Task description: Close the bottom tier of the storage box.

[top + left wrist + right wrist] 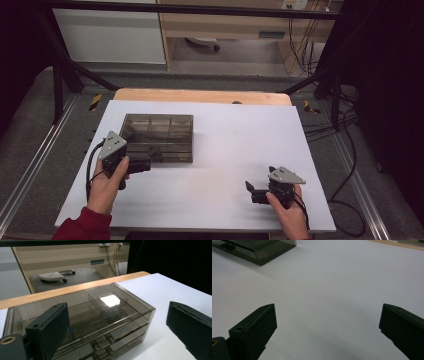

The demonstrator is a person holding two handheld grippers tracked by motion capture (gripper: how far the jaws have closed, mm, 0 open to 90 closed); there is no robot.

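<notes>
White tabletop [215,150] stretching across a wooden bench, dark framing all round, office floor beyond. Left hand [107,185] coming in from the bottom edge in a red sleeve, wrapping round the left gripper [145,162] and aiming it level at the front of the smoky drawer box [160,137]. Jaws standing wide apart, clamping nothing, sitting just at the box's near face; touching or not, hard calling from above. Looking along that gripper, box [100,315] lying between the two black pads, drawer handles showing low at its front. Box resting on the left half of the table, see-through brown, dividers splitting the top into compartments, drawers stacking beneath; contents too dim for telling. Right hand [290,215] resting low near the table's front right, holding the right gripper [255,192] pointing leftward, jaws spread wide over bare white surface, well apart from the box.
</notes>
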